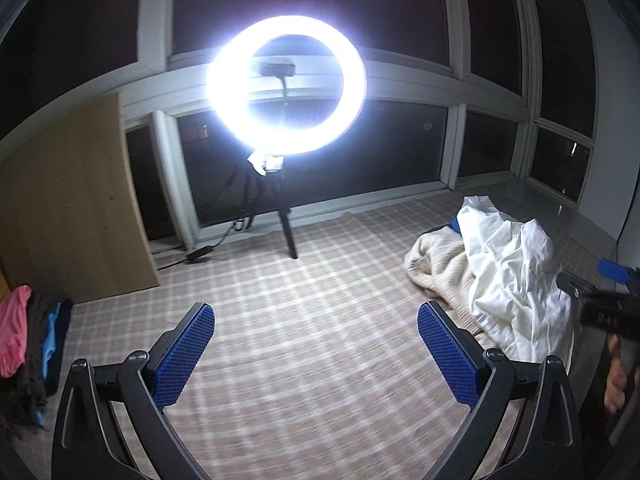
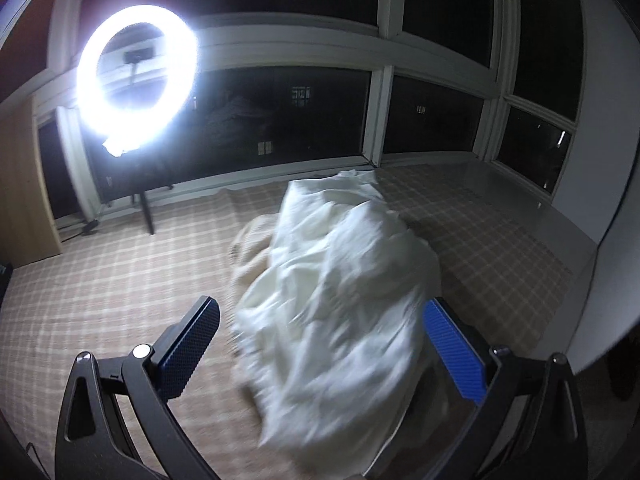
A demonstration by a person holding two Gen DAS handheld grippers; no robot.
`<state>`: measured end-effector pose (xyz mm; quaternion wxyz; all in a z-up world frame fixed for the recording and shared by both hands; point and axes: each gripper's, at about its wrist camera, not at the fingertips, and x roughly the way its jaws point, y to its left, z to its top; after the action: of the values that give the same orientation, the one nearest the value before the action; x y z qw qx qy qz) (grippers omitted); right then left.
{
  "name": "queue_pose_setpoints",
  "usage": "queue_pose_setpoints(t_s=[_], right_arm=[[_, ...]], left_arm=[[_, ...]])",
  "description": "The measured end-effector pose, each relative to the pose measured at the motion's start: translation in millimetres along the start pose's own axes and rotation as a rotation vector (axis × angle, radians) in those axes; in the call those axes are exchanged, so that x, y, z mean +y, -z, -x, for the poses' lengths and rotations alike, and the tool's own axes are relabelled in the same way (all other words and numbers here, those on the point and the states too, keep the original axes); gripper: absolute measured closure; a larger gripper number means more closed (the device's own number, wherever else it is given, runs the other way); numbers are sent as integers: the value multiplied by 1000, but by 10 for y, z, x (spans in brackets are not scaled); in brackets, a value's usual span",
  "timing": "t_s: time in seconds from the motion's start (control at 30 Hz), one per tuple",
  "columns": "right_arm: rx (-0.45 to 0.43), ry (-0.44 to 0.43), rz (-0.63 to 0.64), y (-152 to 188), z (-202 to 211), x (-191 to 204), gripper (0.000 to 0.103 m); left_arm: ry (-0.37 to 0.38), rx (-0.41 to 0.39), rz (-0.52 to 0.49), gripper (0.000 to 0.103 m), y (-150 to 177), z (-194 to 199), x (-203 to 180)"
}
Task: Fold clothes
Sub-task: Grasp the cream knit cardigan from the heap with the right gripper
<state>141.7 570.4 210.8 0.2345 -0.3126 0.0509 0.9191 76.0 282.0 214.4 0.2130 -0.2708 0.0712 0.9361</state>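
White garment (image 2: 340, 280) thin woven cloth, matt, creased. Cream sweater (image 1: 436, 268) at 9 o'clock of it, ribbed knit, soft. Plaid bed cover (image 1: 300, 280) woven cloth, matt. Left hand-held gripper (image 1: 316, 340) matt black plastic, pads (image 1: 184, 356) blue textured rubber. Cabinet (image 1: 68, 200) light wood laminate, smooth. Windowsill (image 2: 520, 192) smooth, slightly glossy.

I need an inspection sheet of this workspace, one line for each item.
Surface: plaid sheet, mostly bare in front of the left claw.
Job's things: crumpled white garment over a cream knit; nothing folded there.
Clutter: pile of pink, dark and blue clothes at left.
Grippers: left claw open, empty; right claw open, at the white garment, not gripping.
Cables: black cable near the ring light tripod.
Surroundings: dark windows, wooden cabinet.
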Motion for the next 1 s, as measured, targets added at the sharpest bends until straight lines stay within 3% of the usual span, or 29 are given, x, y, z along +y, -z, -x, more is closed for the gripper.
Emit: queue_pose_setpoints(t_s=[0.13, 0.5, 0.57, 0.63, 0.67, 0.73, 0.83, 1.0], right_arm=[[43, -38, 9, -298, -486, -257, 0], [248, -48, 208, -682, -1660, -28, 1], [295, -52, 246, -692, -1847, -5, 11], [318, -56, 264, -639, -1905, -56, 50], [321, -64, 263, -624, -1907, -102, 54], [313, -118, 230, -636, -1842, -265, 72], [272, -96, 210, -674, -1675, -546, 83], [281, 108, 198, -702, -1517, -1240, 86]], left_arm=[[-23, 23, -17, 1, -12, -229, -209], [-65, 82, -19, 1, -72, -653, -397], [-66, 87, -14, 1, -92, -682, -391], [-66, 89, -9, 1, -113, -702, -382], [-66, 91, -7, 1, -123, -712, -378], [-66, 94, -2, 1, -145, -733, -370], [-66, 98, 5, 1, -177, -763, -358], [-64, 95, 12, 1, -235, -785, -354]])
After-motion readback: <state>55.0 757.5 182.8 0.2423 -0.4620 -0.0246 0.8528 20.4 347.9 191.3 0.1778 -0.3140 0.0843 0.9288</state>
